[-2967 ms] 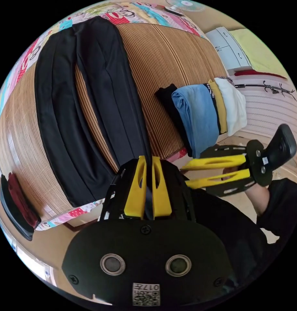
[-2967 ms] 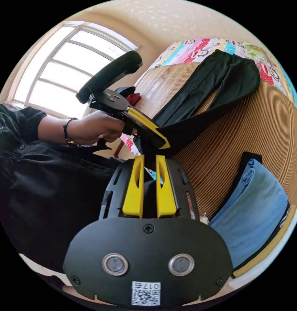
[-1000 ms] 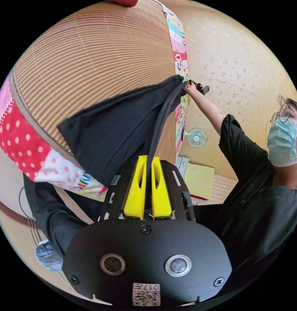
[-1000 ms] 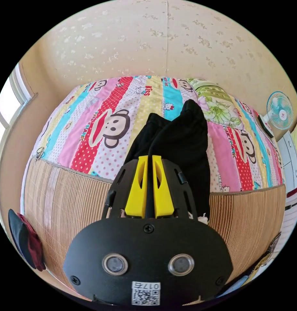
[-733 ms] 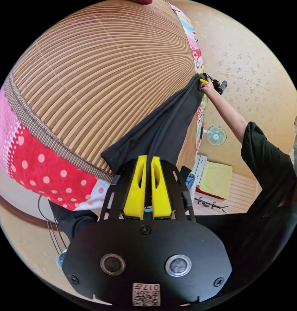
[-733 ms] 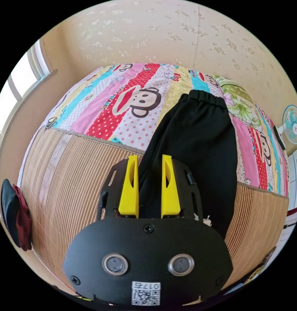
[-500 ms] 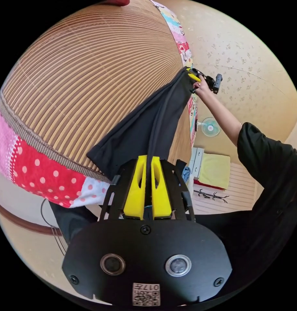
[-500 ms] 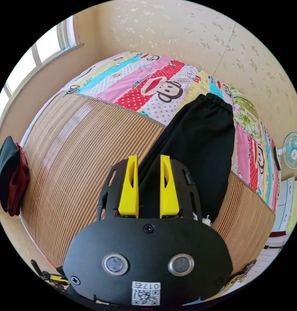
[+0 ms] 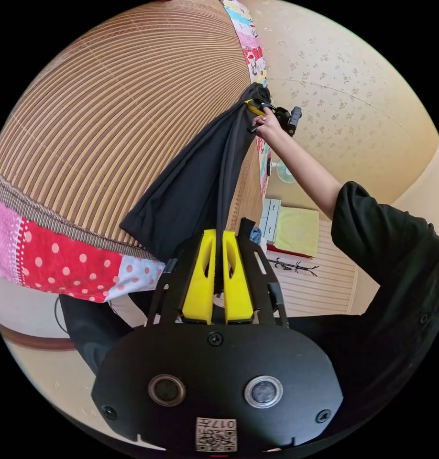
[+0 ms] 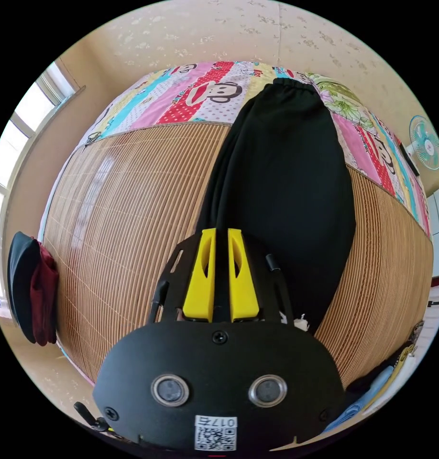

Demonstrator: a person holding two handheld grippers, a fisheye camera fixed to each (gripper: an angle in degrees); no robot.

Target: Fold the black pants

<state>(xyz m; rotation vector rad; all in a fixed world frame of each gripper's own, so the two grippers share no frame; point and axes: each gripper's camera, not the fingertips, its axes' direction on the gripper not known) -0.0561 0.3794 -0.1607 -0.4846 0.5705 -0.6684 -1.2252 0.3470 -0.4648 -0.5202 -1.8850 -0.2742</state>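
The black pants (image 10: 286, 181) lie lengthwise on the bamboo mat (image 10: 133, 201), one leg over the other. Their elastic waistband reaches onto the cartoon quilt (image 10: 181, 100). My right gripper (image 10: 222, 232) is shut on the near fabric edge, which runs between its yellow jaws. In the left gripper view the pants (image 9: 200, 177) hang taut between both grippers. My left gripper (image 9: 218, 233) is shut on their near end. The right gripper (image 9: 257, 106), held in a hand, meets the far end by the mat's edge.
Dark and red folded clothes (image 10: 30, 287) sit at the mat's left edge. A stack of folded clothes (image 10: 372, 397) lies at the lower right. A fan (image 10: 425, 141) stands by the wall. A white cabinet (image 9: 269, 220) and the person's sleeve (image 9: 387, 248) are to the right.
Three seconds ago the pants lay with both legs spread; now one leg lies over the other. The right gripper's jaws stood apart half a second ago and have closed on the fabric.
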